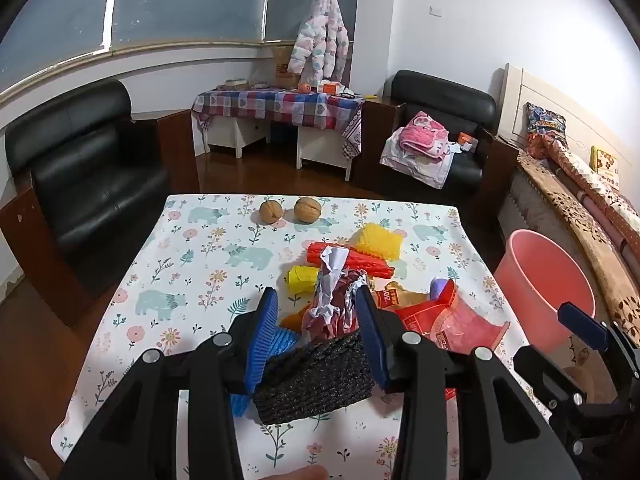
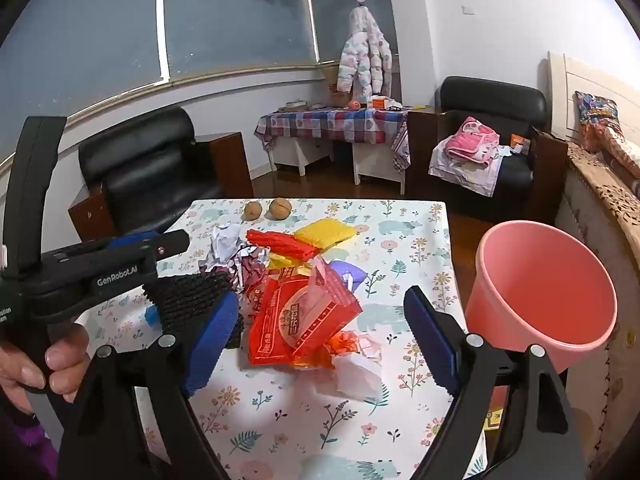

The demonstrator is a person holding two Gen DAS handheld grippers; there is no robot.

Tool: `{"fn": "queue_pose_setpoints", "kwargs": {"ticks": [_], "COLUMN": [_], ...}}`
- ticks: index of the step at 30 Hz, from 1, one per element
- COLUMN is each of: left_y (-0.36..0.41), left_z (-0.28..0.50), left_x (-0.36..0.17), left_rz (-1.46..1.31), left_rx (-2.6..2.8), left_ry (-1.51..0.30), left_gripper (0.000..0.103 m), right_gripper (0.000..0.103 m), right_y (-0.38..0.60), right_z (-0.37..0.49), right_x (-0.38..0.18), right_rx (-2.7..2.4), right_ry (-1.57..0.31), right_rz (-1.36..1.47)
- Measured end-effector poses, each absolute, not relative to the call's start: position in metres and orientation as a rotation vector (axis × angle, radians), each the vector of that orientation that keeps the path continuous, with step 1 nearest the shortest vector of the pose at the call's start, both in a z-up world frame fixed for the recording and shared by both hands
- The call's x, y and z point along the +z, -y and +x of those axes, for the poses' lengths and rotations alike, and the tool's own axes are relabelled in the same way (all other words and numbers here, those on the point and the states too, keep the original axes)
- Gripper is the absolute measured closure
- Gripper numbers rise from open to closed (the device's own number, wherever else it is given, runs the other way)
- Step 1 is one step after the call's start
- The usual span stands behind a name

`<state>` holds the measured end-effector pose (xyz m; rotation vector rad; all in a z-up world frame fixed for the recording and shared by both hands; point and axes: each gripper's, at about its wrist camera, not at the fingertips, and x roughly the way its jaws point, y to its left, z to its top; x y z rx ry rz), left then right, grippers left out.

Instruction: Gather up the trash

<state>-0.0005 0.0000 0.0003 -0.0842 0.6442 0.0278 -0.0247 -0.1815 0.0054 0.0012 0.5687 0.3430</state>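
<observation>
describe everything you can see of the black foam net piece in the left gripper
The black foam net piece is a dark, coarse mesh sleeve, soft and spongy in look, flattened into a thick wedge. It sits between the blue ribbed pads of the left gripper, which press its sides, so it looks held. It lies tilted at the near edge of the trash pile over the floral tablecloth; whether its underside touches the cloth is unclear. A blue foam piece pokes out beside it.

Between the left gripper [image 1: 316, 312]'s blue pads a black foam net [image 1: 316, 376] is sitting; ahead, red packet [image 2: 304, 316], pink bucket [image 2: 552, 284], floral-and-bear tablecloth [image 1: 192, 264].
</observation>
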Motion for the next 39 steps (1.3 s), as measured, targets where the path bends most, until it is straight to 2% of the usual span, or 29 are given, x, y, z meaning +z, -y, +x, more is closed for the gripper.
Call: {"fn": "queue_pose_setpoints", "kwargs": {"ticks": [39], "left_y": [0.001], "left_z": [0.000], "left_x": [0.000], "left_rz": [-0.074], "left_rx": [0.030], "left_ry": [-0.649], "left_gripper": [0.062], "right_gripper": [0.018], "right_y": [0.191], "right_z": [-0.022], "right_x": [0.005], "right_rx": [0.309], "right_ry": [-0.565], "right_rz": [0.044]}}
